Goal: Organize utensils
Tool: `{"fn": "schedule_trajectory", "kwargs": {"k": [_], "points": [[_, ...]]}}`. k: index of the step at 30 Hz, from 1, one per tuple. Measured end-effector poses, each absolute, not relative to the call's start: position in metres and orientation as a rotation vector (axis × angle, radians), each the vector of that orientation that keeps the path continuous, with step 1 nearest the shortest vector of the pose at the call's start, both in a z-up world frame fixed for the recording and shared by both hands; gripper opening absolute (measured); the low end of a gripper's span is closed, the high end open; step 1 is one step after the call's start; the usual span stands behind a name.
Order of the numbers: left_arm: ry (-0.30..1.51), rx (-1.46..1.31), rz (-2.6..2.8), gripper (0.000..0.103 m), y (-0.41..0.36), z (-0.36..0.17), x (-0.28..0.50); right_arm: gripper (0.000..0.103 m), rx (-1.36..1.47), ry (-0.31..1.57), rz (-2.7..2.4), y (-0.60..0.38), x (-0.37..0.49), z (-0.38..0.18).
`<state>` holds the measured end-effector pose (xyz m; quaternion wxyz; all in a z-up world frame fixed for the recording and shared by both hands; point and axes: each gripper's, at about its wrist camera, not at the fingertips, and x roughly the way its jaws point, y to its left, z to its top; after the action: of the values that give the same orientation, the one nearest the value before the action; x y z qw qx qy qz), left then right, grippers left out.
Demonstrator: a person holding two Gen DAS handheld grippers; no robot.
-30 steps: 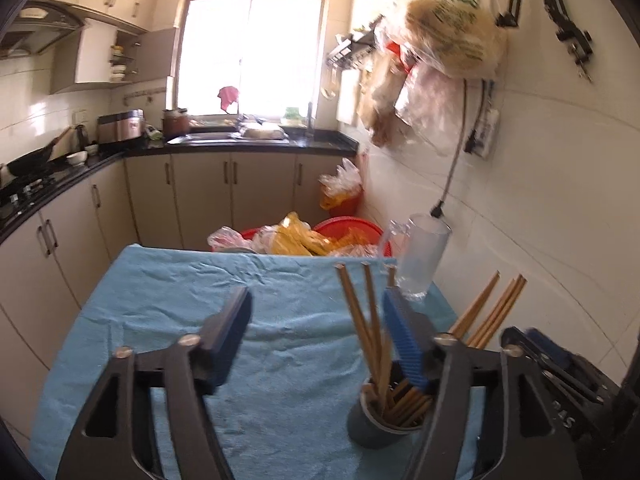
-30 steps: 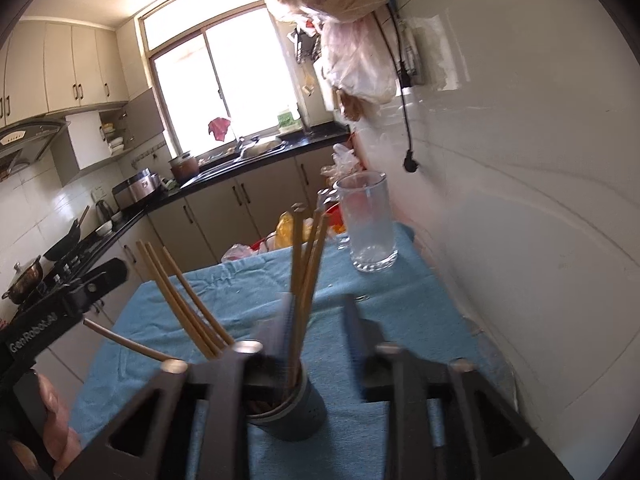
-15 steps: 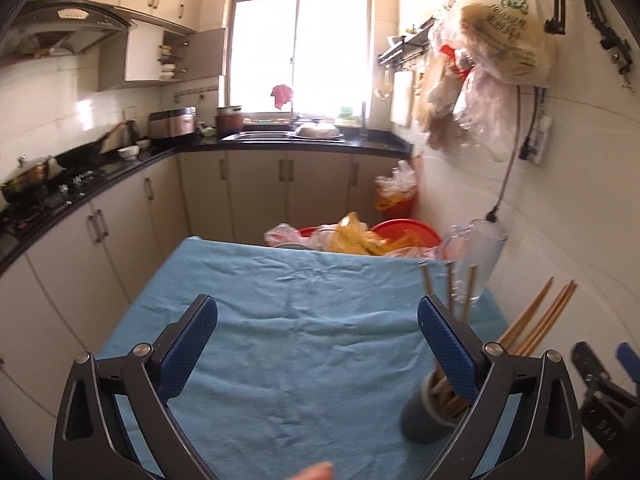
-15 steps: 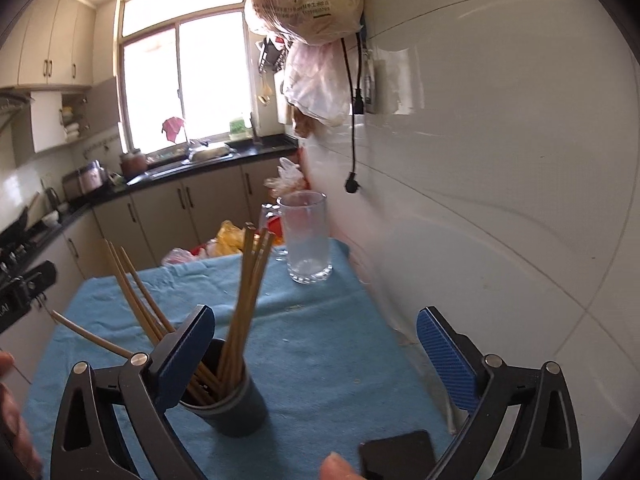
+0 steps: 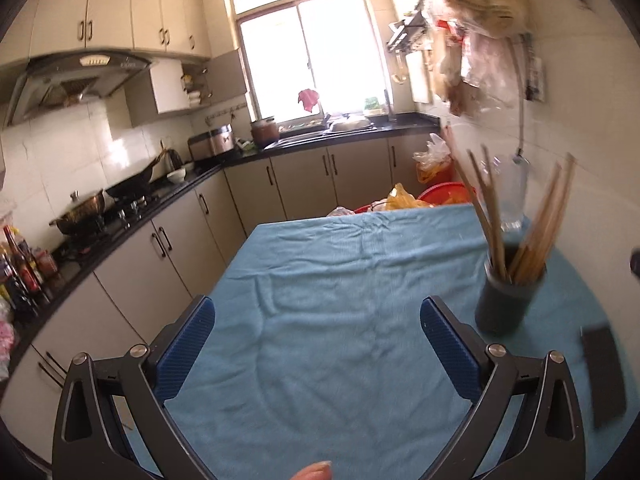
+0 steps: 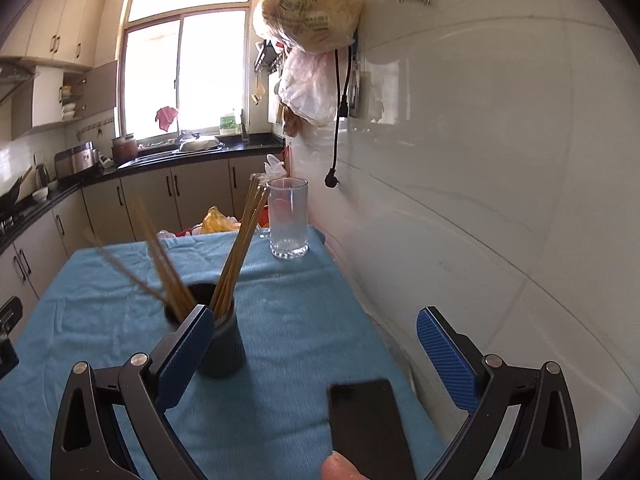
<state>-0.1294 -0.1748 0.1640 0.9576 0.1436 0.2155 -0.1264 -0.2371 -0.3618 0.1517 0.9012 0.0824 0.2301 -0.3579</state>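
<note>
A dark round holder (image 5: 508,300) full of wooden chopsticks (image 5: 540,220) stands on the blue cloth at the right of the left wrist view. In the right wrist view the holder (image 6: 222,340) stands just behind the left finger, with its chopsticks (image 6: 240,248) fanning upward. My left gripper (image 5: 318,348) is open and empty above the cloth, left of the holder. My right gripper (image 6: 312,356) is open and empty, to the right of the holder.
The table wears a blue cloth (image 5: 340,280). A clear glass (image 6: 288,220) stands at the far right by the white wall. A black phone (image 6: 366,428) lies near the front; it also shows in the left wrist view (image 5: 604,376). Kitchen cabinets (image 5: 168,248) run along the left.
Both grippers have opened and pulled back from the chopstick holder. The right gripper had been shut around chopsticks and let them go. The phone has come into view.
</note>
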Motion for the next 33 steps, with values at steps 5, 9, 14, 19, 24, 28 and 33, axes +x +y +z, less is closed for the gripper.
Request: {"fn": "schedule_trajectory", "kwargs": {"k": [5,9,14,19,24,28,33], "points": [[0.482,0.282,-0.278,0.102,-0.138,0.148,-0.170,0.103,0.163,0.453,-0.721,-0.324,-0.282,0.140],[0.505,0.239,-0.263,0.102,-0.112,0.135,-0.192,0.103,0.167,0.452,-0.703,-0.294,-0.311,0.128],[0.507,0.244,-0.256,0.102,-0.099,0.130,-0.217,0.103,0.156,0.449,-0.669,-0.261,-0.337,0.124],[0.498,0.207,-0.263,0.102,-0.089,0.134,-0.238,0.103,0.162,0.443,-0.666,-0.242,-0.356,0.119],[0.501,0.150,-0.260,0.102,-0.078,0.128,-0.254,0.103,0.169,0.457,-0.679,-0.237,-0.365,0.114],[0.517,0.166,-0.273,0.102,-0.085,0.120,-0.253,0.103,0.161,0.470,-0.675,-0.234,-0.360,0.110],[0.534,0.190,-0.279,0.102,-0.092,0.114,-0.252,0.103,0.162,0.475,-0.679,-0.236,-0.358,0.108]]}}
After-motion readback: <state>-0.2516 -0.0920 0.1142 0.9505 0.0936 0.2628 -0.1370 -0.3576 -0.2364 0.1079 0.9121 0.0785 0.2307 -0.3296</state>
